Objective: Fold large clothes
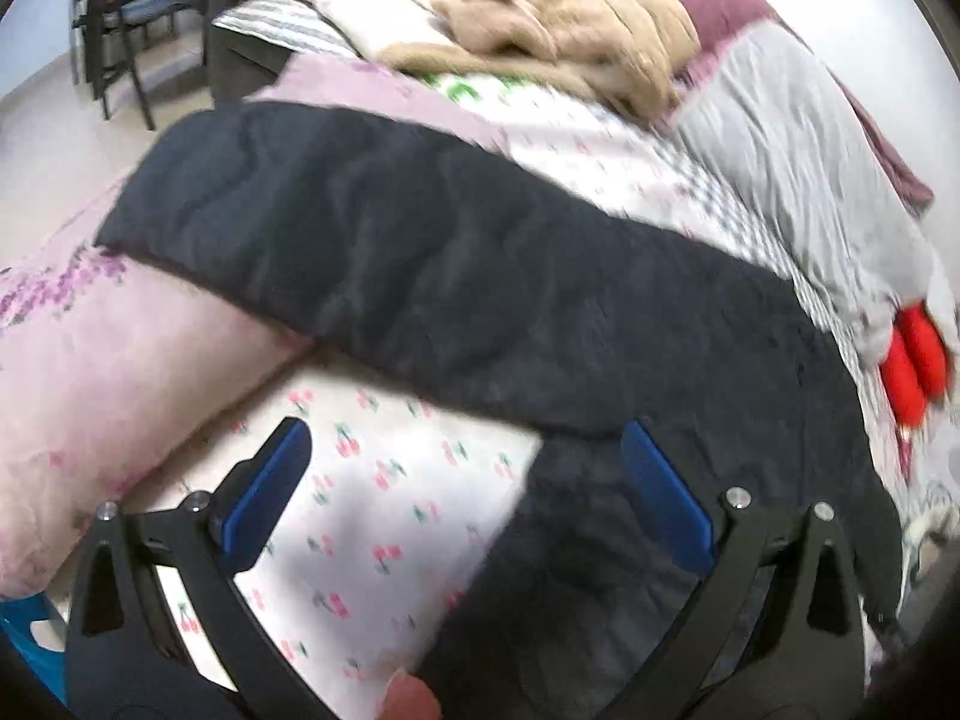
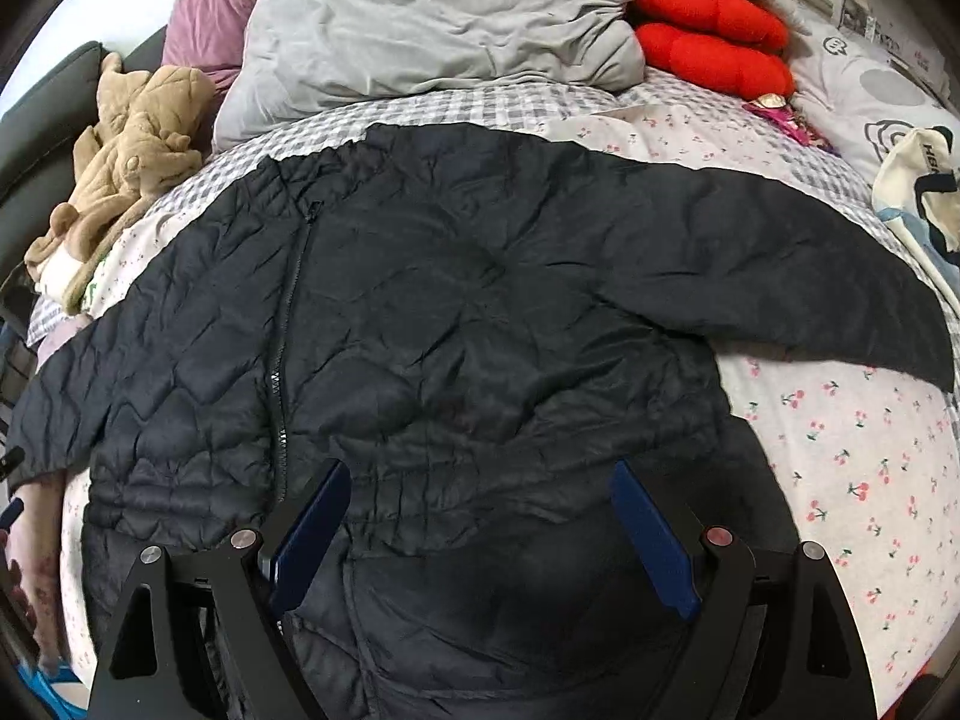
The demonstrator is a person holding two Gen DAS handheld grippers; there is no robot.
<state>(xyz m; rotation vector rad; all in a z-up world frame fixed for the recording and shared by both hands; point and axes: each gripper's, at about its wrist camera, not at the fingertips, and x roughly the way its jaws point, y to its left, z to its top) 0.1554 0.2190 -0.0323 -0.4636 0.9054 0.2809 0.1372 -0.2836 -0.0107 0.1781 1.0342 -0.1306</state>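
Observation:
A black quilted jacket (image 2: 456,300) lies spread flat on the bed, zipper side up, with both sleeves stretched out to the sides. In the left wrist view its left sleeve (image 1: 372,228) runs across the bed. My left gripper (image 1: 468,450) is open, hovering over the sheet and the jacket's edge beside that sleeve. My right gripper (image 2: 480,498) is open above the jacket's hood end, holding nothing.
The bed has a cherry-print sheet (image 2: 852,450). At the back lie a grey quilt (image 2: 432,18), red cushions (image 2: 708,42), a tan garment (image 2: 126,144) and a pink floral pillow (image 1: 114,378). A tote bag (image 2: 918,180) is at the right. Chairs (image 1: 126,18) stand beyond the bed.

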